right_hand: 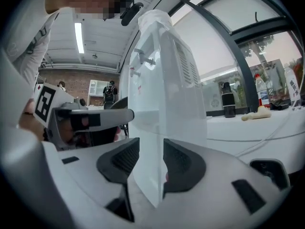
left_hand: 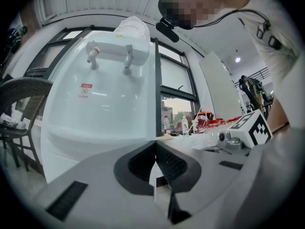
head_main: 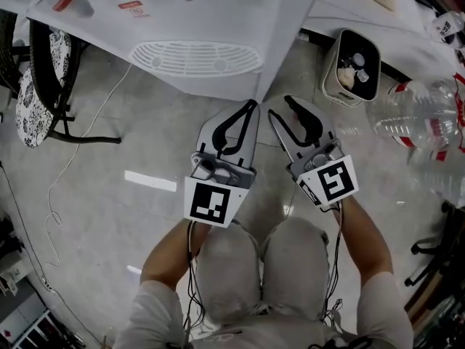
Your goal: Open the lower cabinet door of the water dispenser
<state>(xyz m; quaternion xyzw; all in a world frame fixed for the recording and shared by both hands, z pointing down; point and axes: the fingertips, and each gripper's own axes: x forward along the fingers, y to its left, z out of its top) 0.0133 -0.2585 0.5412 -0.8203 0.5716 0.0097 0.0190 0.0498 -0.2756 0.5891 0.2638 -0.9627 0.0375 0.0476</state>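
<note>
ceiling light [right_hand: 78,37], dispenser side [right_hand: 185,73]: right gripper view

Grey floor [head_main: 109,195] bears water dispenser [head_main: 196,42], bin [head_main: 330,78], chair [head_main: 43,71].

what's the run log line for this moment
left hand-held gripper: shut, empty | right hand-held gripper: open, aimed at dispenser corner | stage: nothing gripped

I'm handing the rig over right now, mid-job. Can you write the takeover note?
Left gripper: jaws shut, empty, tips near the tall white plastic water dispenser's front corner.
Right gripper: jaws apart, that corner edge between them, not clamped.
Done: both grippers are down at the dispenser.
Left: the lower cabinet door looks shut; grip its edge and swing it open.
</note>
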